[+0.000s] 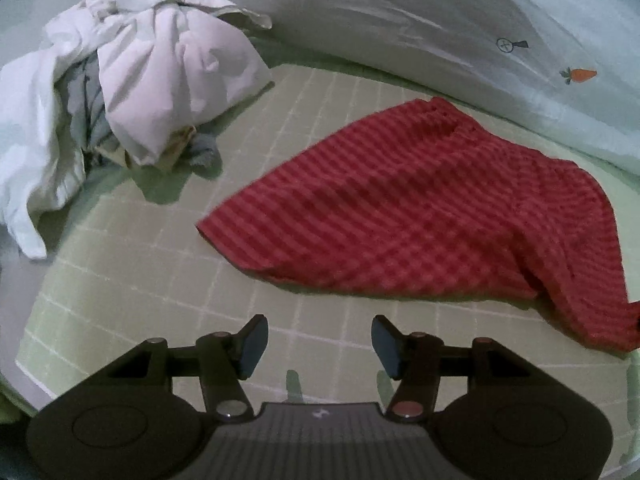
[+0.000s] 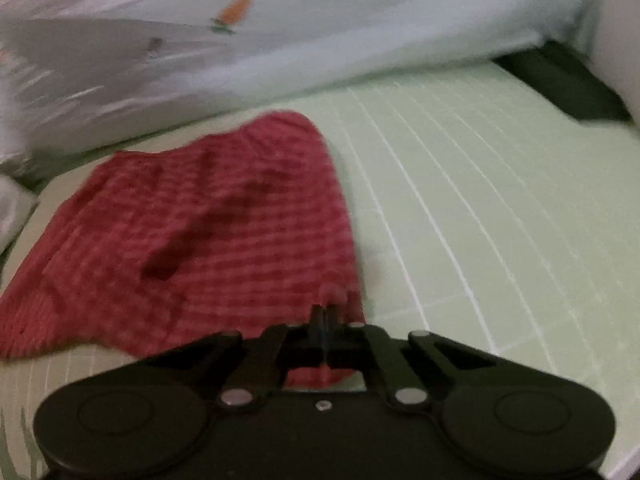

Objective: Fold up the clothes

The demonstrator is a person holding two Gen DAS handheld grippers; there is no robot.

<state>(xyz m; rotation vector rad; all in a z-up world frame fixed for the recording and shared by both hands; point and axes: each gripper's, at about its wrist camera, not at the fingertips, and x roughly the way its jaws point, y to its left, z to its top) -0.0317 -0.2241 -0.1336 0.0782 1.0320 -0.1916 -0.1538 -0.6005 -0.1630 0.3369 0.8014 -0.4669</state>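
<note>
Landmark is the cloth (image 1: 420, 216), lying on the mat (image 1: 160, 280). Pile of clothes (image 1: 120, 92) sits left of the cloth and apart from it, partly on the mat. Sheet (image 1: 500, 20) lies behind the cloth, along the mat's far edge, close to the cloth's far corner. Left gripper (image 1: 320, 346) is in front of the cloth, over bare mat. Right gripper (image 2: 325, 316) is at the cloth's (image 2: 192, 240) near right corner; bare mat (image 2: 480, 200) lies right of the cloth.

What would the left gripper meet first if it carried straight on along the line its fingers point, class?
Probably the bare green gridded mat: the open left gripper points down at it, with nothing between. The red checked cloth lies further on and rightward; depth is uncertain.
</note>
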